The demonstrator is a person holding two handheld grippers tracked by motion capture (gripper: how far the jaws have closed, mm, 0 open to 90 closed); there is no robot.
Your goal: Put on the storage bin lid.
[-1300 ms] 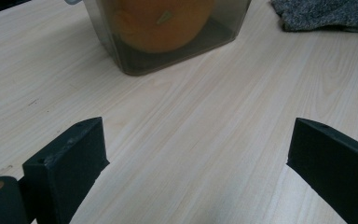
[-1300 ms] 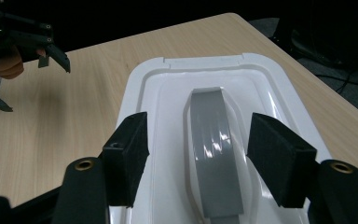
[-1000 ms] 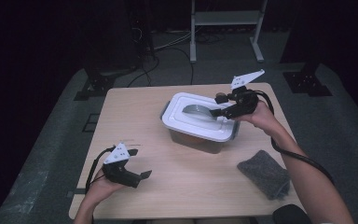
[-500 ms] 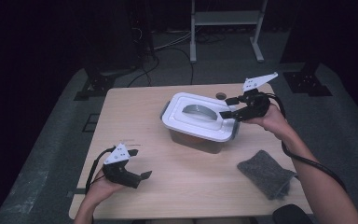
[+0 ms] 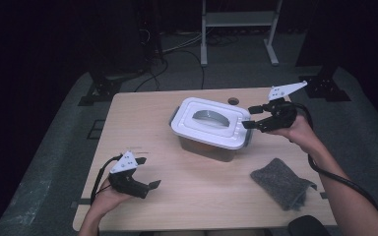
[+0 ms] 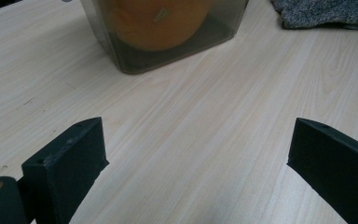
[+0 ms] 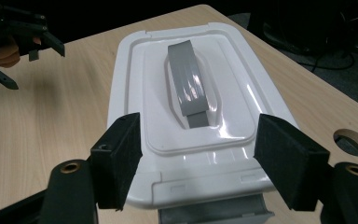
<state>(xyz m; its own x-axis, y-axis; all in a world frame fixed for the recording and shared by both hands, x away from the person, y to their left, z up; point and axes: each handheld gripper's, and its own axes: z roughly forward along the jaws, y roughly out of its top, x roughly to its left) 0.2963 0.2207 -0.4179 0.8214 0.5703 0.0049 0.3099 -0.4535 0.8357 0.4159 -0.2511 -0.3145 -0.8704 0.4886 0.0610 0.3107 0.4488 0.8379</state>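
Right gripper (image 5: 250, 116) hovers wide open at the box's (image 5: 210, 129) right end, mid-table, its jaws flanking the grey latch (image 7: 216, 215). Left gripper (image 5: 147, 173) waits open, near left. Rigid, smooth plastic; probably weighty with the orange thing (image 6: 161, 23) inside. Grip the handle (image 7: 189, 84) or latch.

Box (image 5: 211, 129) mid-table, my right gripper (image 5: 250, 116) just right of its lid (image 5: 210, 119); cloth (image 5: 281, 182) near-right; my left gripper (image 5: 146, 173) near-left.
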